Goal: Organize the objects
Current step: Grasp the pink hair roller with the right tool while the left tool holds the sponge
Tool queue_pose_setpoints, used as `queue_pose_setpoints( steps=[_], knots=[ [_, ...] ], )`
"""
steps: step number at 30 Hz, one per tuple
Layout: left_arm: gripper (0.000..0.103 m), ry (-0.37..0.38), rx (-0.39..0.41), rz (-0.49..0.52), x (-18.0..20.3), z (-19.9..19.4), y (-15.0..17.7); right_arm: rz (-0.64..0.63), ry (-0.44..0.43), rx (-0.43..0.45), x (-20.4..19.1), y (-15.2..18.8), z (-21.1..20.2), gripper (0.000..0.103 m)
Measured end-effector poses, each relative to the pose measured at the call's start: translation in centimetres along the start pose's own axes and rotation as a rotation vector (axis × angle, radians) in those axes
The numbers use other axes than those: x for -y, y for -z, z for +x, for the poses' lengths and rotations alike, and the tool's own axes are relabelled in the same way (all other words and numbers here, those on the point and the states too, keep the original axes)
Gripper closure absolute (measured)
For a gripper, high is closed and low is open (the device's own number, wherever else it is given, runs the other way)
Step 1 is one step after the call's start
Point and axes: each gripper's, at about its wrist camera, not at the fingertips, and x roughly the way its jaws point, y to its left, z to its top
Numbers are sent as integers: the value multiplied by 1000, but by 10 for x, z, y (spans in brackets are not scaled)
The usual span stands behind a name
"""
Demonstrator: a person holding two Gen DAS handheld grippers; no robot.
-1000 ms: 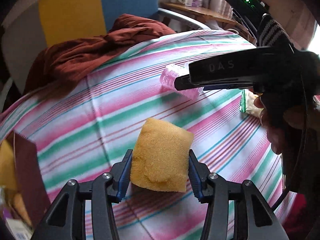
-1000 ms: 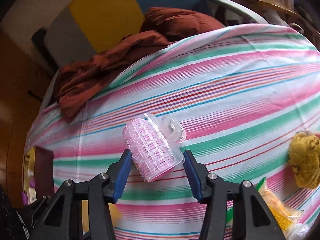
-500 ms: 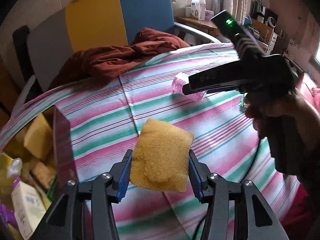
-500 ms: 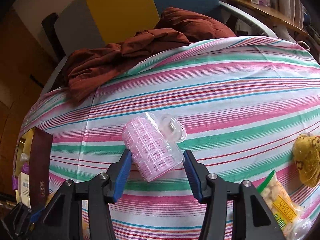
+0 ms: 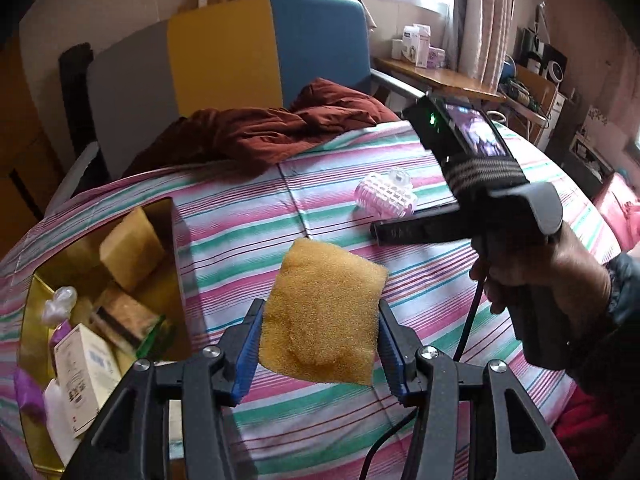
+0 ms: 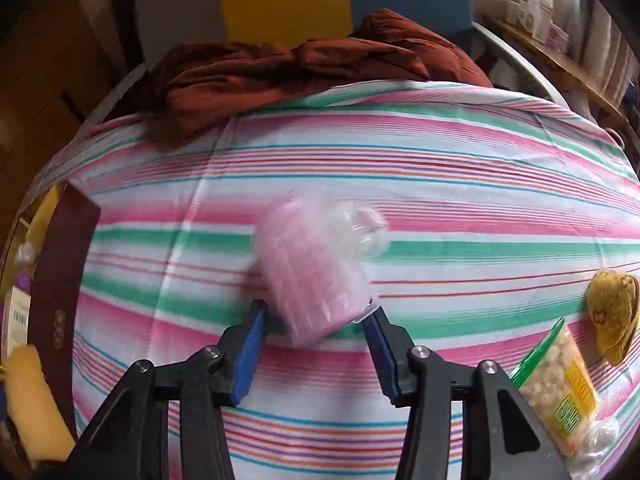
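Resting between right gripper (image 6: 316, 344) pads: roller case (image 6: 316, 268)

box (image 5: 100, 280) left on bed (image 5: 248, 236), blanket (image 5: 260, 136) behind, curler (image 5: 386, 198) right

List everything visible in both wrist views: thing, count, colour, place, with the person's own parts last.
sponge: 1, yellow, held over the bedspread
hair roller: 1, pink, on the bedspread, blurred
bedspread: 1, pink, green and white stripes
blanket: 1, dark red, far end
box: 1, gold inside, left edge, holding packets
snack bag: 1, clear, right
soft toy: 1, yellow, right
left gripper: black, clamping sponge
right gripper: black, closing around roller
hand: 1, holding right gripper
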Motion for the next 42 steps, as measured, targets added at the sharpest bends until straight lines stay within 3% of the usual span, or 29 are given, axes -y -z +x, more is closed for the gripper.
queue_pose_setpoints(
  steps=[6,10,15,18,24,32,37,39,42],
  knots=[
    [50,3,25,-24,-13,-17,5,34,-42,9,-3,6,-3,59],
    [50,12,40,-48,-24,-26,8,127,-118,-13,9,12,-8,55],
    [50,12,64,-81,-44,-38,12,242,-117,-1,31,19,-25,49],
    [50,8,78,-98,-56,-47,18,316,-67,59,47,22,-39,26],
    [50,-10,72,-133,-72,-52,30,339,-20,85,48,8,-34,20],
    [50,-15,72,-146,-79,-56,32,336,18,63,37,-24,-1,20],
    [49,-32,61,-167,-87,-54,31,280,121,-3,25,-34,19,22],
    [48,-41,53,-180,-91,-52,32,249,167,9,19,-34,21,22],
    [48,-49,49,-195,-97,-51,33,269,161,28,22,-33,20,23]
  ],
)
